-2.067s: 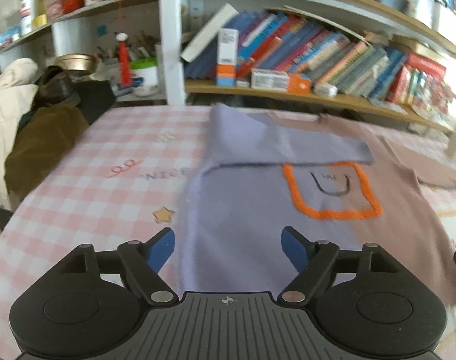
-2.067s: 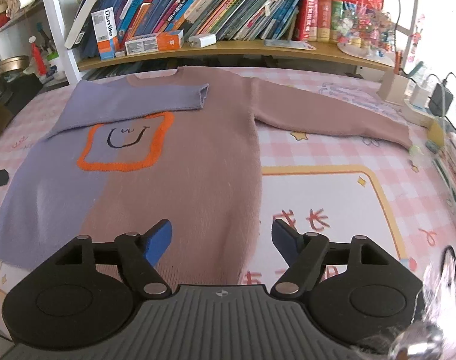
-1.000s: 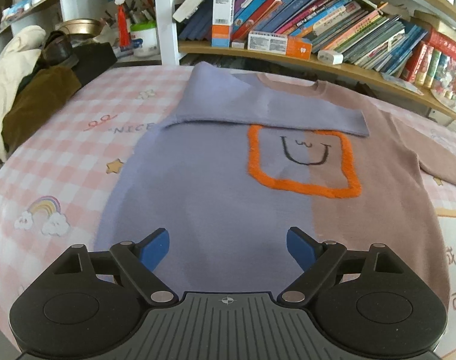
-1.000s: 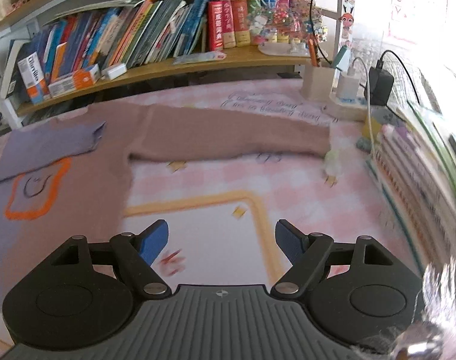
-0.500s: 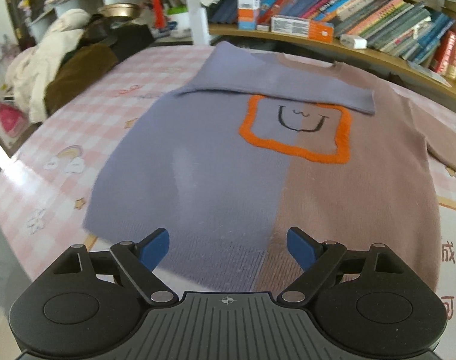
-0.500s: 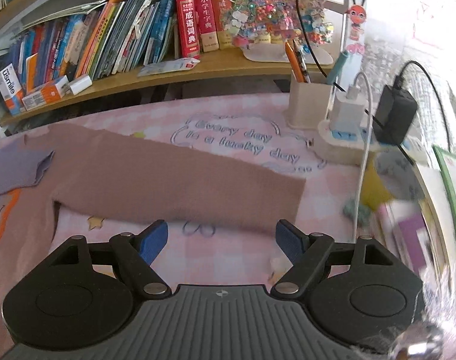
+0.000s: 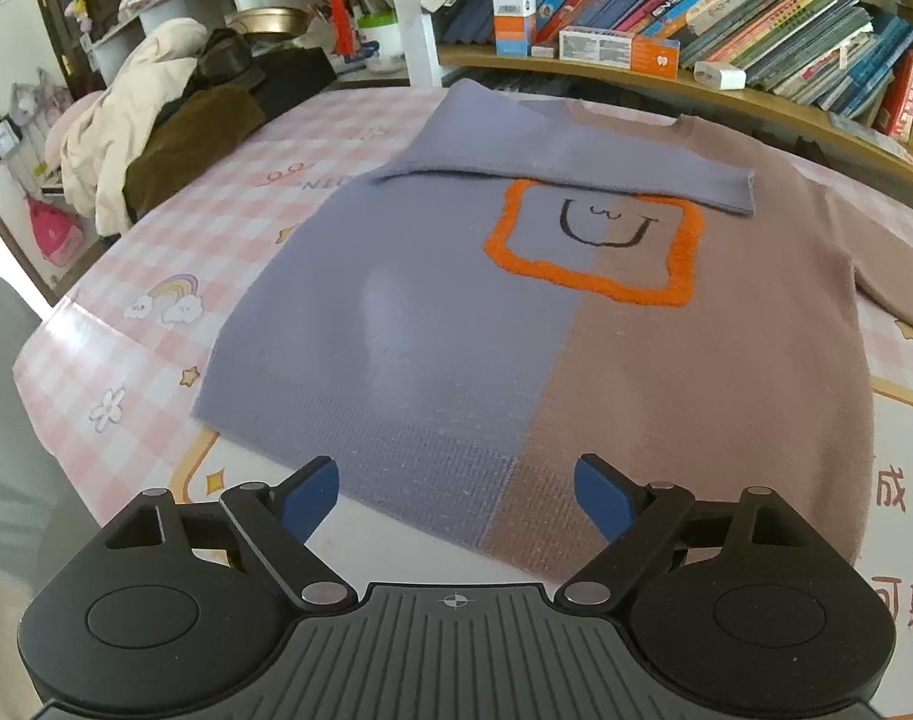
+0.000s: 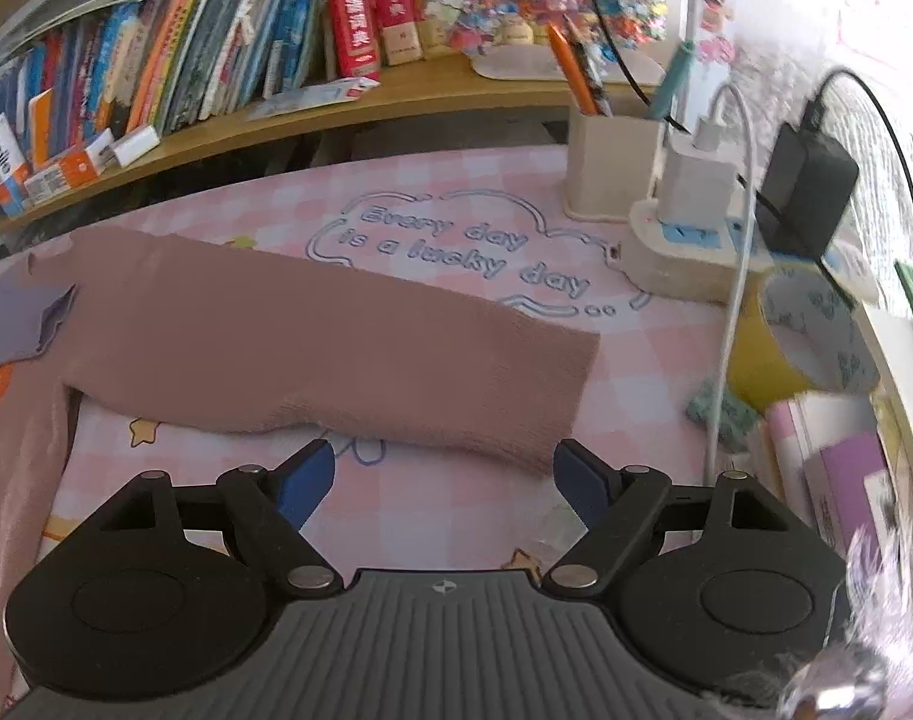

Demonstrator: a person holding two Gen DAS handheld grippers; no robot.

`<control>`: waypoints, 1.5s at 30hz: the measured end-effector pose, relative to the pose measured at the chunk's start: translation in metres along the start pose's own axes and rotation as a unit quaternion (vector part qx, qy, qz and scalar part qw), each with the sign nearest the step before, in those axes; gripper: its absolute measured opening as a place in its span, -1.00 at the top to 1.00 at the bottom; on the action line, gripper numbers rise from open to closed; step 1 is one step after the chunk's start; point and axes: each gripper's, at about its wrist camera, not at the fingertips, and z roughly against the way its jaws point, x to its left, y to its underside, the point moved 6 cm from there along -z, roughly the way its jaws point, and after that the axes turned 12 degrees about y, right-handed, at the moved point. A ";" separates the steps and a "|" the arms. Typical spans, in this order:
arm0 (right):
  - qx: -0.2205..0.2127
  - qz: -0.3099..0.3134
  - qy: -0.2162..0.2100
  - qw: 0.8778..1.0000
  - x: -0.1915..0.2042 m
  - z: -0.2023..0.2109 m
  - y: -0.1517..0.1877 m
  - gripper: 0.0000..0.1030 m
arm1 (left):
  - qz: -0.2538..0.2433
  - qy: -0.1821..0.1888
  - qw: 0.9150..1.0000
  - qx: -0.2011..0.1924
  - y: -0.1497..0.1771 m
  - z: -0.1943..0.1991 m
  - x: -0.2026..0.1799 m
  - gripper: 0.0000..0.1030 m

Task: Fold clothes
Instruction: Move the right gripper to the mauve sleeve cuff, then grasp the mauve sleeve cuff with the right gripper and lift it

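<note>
While our right gripper (image 8: 441,468) has swung away from the sweater body over the last sec or so and now hovers just short of the brown sleeve (image 8: 312,354), its blue pads stand wide apart w/ nothing between them, only the pink checked tablecloth (image 8: 456,516) showing in the gap. We read that shift as the setup for the next fold: the cuff end of that sleeve lies just beyond the fingertips, flat and stretched out to the side, so it prob. gets picked up and laid across the chest. Our left gripper (image 7: 456,489) is likewise released, pads spread and empty, hanging over the hem of the sweater (image 7: 516,330); it has slid back toward the near edge, so more of the lilac half shows than a moment ago. Further off, the lilac sleeve (image 7: 576,162) is already folded across the top, just above the orange square (image 7: 594,246) w/ the smiley. Beyond the brown sleeve sit a power strip (image 8: 690,246) w/ chargers and a pen holder (image 8: 612,168), close enough that we'd watch the cables on the lift. Bookshelf (image 8: 336,114) is at the back.
</note>
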 end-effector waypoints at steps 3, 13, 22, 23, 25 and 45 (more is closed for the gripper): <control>0.010 -0.005 -0.002 1.000 -0.001 -0.004 0.003 -0.53 | 0.003 -0.003 1.000 0.000 0.001 0.001 0.001 -0.72; 0.010 0.000 -0.004 1.000 0.002 -0.012 0.000 -0.57 | 0.009 -0.010 1.000 0.008 0.007 0.002 0.003 -0.72; -0.008 -0.001 -0.034 0.999 0.029 -0.019 -0.012 -0.49 | 0.012 -0.014 1.000 0.014 0.012 0.002 0.007 -0.72; -0.013 -0.007 -0.036 0.999 0.030 -0.020 -0.014 -0.45 | 0.011 -0.014 1.000 0.016 0.012 0.002 0.006 -0.72; -0.018 -0.029 -0.051 0.998 0.031 -0.022 -0.019 -0.16 | 0.009 -0.014 1.000 0.019 0.014 0.001 0.005 -0.72; 0.002 -0.215 -0.112 0.970 0.002 -0.026 -0.036 0.18 | 0.000 -0.005 1.000 0.017 0.014 0.003 0.005 -0.72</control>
